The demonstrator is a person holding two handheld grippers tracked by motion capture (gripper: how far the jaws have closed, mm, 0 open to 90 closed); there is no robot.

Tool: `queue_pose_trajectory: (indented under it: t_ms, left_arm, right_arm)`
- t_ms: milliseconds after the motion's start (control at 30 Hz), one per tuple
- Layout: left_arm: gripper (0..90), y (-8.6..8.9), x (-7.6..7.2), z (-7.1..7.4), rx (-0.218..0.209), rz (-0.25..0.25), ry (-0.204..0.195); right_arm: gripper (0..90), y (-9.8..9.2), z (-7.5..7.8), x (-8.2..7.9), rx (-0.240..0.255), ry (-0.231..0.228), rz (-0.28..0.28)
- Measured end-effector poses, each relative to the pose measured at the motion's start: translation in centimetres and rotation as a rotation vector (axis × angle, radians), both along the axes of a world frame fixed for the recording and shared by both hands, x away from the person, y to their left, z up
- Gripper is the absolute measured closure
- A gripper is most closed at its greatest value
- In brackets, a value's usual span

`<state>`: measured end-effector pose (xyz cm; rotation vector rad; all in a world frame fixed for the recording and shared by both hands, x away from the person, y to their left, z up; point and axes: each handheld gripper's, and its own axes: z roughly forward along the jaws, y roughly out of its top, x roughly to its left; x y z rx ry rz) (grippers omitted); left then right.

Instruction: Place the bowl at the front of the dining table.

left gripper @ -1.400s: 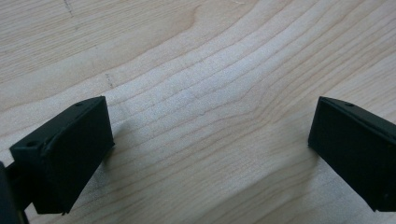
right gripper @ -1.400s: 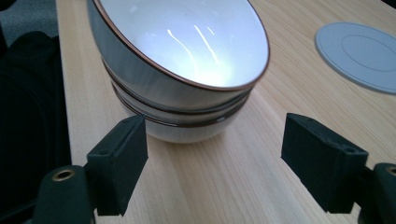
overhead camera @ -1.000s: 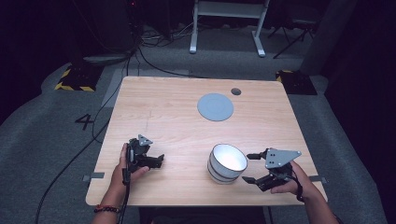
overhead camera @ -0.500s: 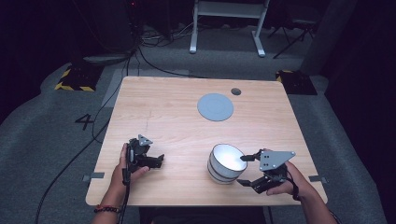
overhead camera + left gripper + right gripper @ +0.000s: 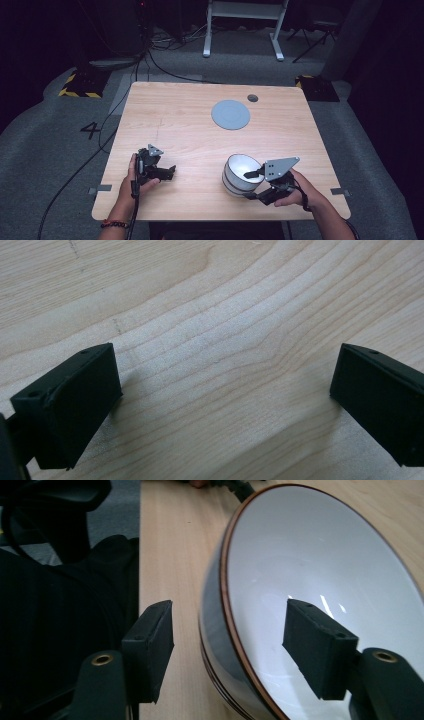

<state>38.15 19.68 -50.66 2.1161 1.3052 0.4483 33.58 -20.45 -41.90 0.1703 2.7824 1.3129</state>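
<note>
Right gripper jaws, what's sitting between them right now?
The bowl's rim and wall: the right gripper straddles it, one jaw inside, one outside, pads not yet touching, in the right gripper view.

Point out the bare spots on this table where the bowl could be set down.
Widest free patch: the table's far left, bordered by the grey disc and the left gripper. A smaller patch lies between left gripper and bowl. It is crowded at the near right, where the right gripper straddles the bowl's rim.
</note>
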Motion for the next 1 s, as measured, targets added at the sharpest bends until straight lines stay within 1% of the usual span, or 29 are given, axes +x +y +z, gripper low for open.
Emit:
queue_pose_trajectory:
  t_ms: [33,67,100,133,200,267,400,467,500,567,633,667,733,933,1000]
  left_arm:
    - [0.1,0.0,0.0,0.0,0.0,0.0,0.0]
    - [0.1,0.0,0.0,0.0,0.0,0.0,0.0]
    - [0.0,0.0,0.0,0.0,0.0,0.0,0.0]
    - [0.1,0.0,0.0,0.0,0.0,0.0,0.0]
    - [0.1,0.0,0.0,0.0,0.001,0.0,0.0]
    - [0.0,0.0,0.0,0.0,0.0,0.0,0.0]
    - [0.1,0.0,0.0,0.0,0.001,0.0,-0.001]
    - [0.1,0.0,0.0,0.0,0.001,0.0,-0.001]
    - [0.1,0.0,0.0,0.0,0.0,0.0,0.0]
    - [0.0,0.0,0.0,0.0,0.0,0.0,0.0]
    - [0.0,0.0,0.0,0.0,0.0,0.0,0.0]
    - [0.0,0.0,0.0,0.0,0.0,0.0,0.0]
    - [0.0,0.0,0.0,0.0,0.001,0.0,-0.001]
    - [0.0,0.0,0.0,0.0,0.0,0.0,-0.001]
    - [0.1,0.0,0.0,0.0,0.0,0.0,0.0]
  right_arm:
    - [46.6,0.2,0.0,0.3,-0.013,0.009,0.004]
    - [46.6,0.2,0.0,0.3,-0.013,0.009,0.004]
    - [50.1,0.3,0.0,0.4,-0.011,0.024,0.002]
    - [56.0,0.3,0.0,0.6,-0.005,0.031,0.003]
    - [59.8,0.3,0.0,0.7,0.006,0.037,-0.001]
    - [64.0,0.3,-0.1,0.9,0.014,0.062,0.016]
    - [71.1,0.4,0.0,0.9,0.015,0.08,0.036]
    - [76.9,0.5,0.0,1.0,0.018,0.099,0.054]
    - [80.6,0.5,0.0,1.1,0.041,0.122,0.07]
    - [81.1,0.5,0.1,1.2,0.044,0.127,0.074]
    - [82.1,0.6,0.3,1.0,0.029,0.103,0.08]
    - [82.6,0.7,0.4,1.1,0.027,0.1,0.086]
    - [83.0,0.6,0.5,1.1,0.035,0.112,0.088]
    - [83.1,0.7,0.9,1.0,0.023,0.089,0.091]
    - [83.0,0.6,1.0,1.1,0.031,0.101,0.089]
